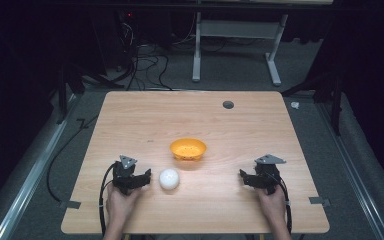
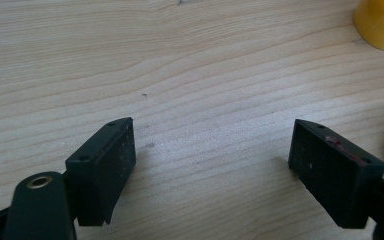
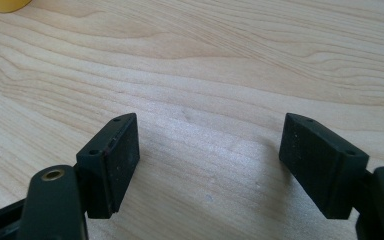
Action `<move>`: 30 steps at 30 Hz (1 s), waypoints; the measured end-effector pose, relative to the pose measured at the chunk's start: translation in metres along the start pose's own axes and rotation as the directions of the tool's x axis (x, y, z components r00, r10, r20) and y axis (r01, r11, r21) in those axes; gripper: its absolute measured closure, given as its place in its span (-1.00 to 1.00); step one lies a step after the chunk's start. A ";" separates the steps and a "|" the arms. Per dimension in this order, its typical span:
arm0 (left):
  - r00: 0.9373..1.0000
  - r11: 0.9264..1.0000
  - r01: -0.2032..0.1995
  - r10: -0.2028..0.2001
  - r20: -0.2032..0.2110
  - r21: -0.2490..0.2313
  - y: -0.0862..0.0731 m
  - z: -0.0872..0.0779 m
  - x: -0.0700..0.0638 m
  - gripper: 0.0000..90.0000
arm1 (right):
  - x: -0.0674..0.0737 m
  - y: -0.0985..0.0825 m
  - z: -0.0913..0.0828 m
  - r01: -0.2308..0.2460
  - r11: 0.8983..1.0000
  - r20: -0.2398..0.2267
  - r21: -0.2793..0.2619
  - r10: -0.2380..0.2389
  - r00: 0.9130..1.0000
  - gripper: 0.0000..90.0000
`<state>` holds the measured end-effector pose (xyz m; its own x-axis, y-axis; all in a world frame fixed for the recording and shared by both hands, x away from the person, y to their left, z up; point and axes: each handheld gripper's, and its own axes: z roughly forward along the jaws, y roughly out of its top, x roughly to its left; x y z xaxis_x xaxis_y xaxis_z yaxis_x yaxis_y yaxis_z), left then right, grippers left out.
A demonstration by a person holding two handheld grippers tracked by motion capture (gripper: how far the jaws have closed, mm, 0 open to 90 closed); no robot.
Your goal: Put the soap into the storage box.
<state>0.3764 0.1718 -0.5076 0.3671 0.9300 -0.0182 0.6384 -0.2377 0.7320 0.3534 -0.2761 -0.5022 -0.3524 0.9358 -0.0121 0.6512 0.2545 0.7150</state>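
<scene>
**Both grippers wide, nothing held**

I have the left gripper low over the table, jaws spread wide with bare wood between them. The white ball sits on the table just beside it, to its right, not touching as far as I can tell. The yellow bowl stands upright just behind the ball, near the table's middle. My right gripper is well apart on the other side, jaws equally wide, also gripping nothing.

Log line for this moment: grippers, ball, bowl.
left gripper: open, beside white ball, not touching | right gripper: open, empty | orange bowl: upright behind ball | table
</scene>
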 end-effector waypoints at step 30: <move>0.999 0.993 0.014 -0.008 0.050 -0.116 0.002 -0.028 0.001 -0.52 | 0.000 0.000 0.000 0.000 1.000 -0.004 -0.001 0.000 1.000 -0.47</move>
<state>0.3596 0.1799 -0.4870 0.3955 0.9166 -0.0586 0.5610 -0.1905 0.8056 0.3531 -0.2762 -0.5024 -0.3556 0.9346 -0.0095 0.6501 0.2546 0.7159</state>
